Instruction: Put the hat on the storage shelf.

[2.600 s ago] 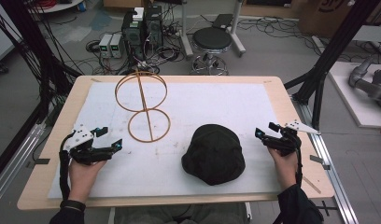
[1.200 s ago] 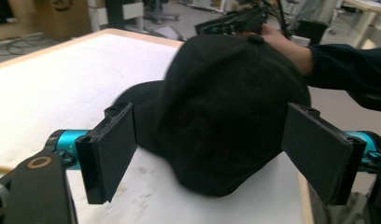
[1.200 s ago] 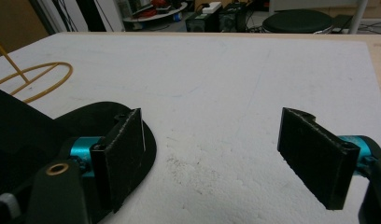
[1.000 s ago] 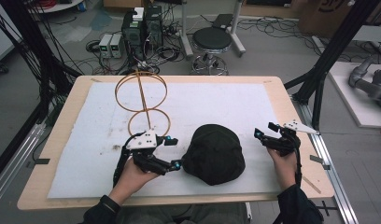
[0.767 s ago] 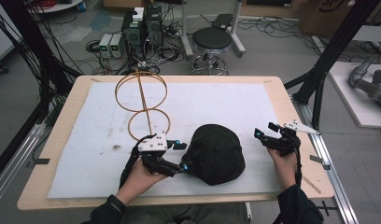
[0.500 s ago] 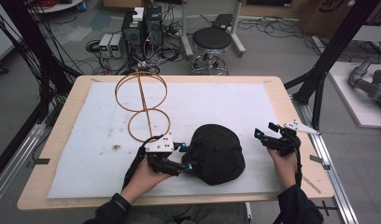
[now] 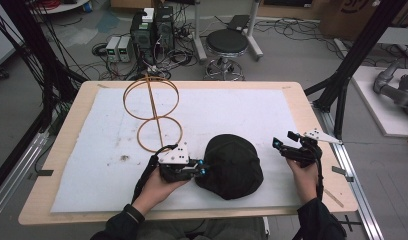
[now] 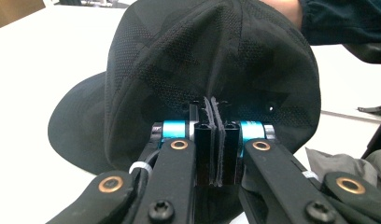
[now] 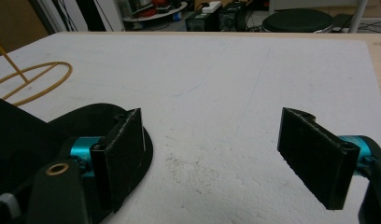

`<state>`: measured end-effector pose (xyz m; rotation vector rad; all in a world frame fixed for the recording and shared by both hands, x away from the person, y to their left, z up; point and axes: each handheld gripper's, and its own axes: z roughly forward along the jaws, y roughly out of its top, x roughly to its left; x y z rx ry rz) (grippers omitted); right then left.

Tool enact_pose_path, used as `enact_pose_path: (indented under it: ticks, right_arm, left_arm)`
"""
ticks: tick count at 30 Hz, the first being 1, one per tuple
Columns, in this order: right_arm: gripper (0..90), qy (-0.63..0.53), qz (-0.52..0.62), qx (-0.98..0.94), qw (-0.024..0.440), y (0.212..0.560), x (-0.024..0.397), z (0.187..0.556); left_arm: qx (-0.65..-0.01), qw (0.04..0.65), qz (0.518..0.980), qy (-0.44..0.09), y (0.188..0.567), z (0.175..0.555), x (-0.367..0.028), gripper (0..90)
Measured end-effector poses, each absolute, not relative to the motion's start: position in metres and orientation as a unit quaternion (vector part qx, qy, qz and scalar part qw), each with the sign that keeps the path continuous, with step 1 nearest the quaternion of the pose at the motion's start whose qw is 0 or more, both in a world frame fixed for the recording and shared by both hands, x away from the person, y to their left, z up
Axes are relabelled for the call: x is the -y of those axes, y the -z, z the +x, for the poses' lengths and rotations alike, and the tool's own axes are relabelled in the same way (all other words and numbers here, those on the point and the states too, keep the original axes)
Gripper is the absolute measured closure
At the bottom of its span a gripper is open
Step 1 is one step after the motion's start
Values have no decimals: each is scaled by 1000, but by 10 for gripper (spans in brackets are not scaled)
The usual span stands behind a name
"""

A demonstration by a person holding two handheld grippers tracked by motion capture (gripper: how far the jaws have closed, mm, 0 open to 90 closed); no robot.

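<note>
1. Jaws of the left gripper were pressed together at the rear seam of the black cap; from the left gripper view they seemed to be pinching a fold of its fabric, though the fold itself was hard to make out. Jaws of the right gripper stood spread wide with only bare mat between them.
2. Largest was the worktop, carrying a white mat across most of the high view.
3. Next, a wire stand of two rings on a rod stood upper left of the cap.
4. The cap lay crown-up at lower centre, its brim pointing toward the bottom edge.
5. It lay just right of the left gripper, touching it, and well apart from the right gripper; the left hand was clearly nearer for any lift.
</note>
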<state>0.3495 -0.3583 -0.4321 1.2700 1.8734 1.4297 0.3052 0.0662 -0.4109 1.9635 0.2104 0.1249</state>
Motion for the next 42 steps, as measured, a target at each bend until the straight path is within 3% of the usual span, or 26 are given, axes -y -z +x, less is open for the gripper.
enact_pose_path:
  ticks: [24,42]
  right_arm:
    - [222,-519,462,-680,234,431,357,349]
    - [222,-519,462,-680,232,431,355,349]
  left_arm:
    - [-26,598,798,-66,333,319,-79,890]
    - [-35,615,785,-67,268,361,-73,891]
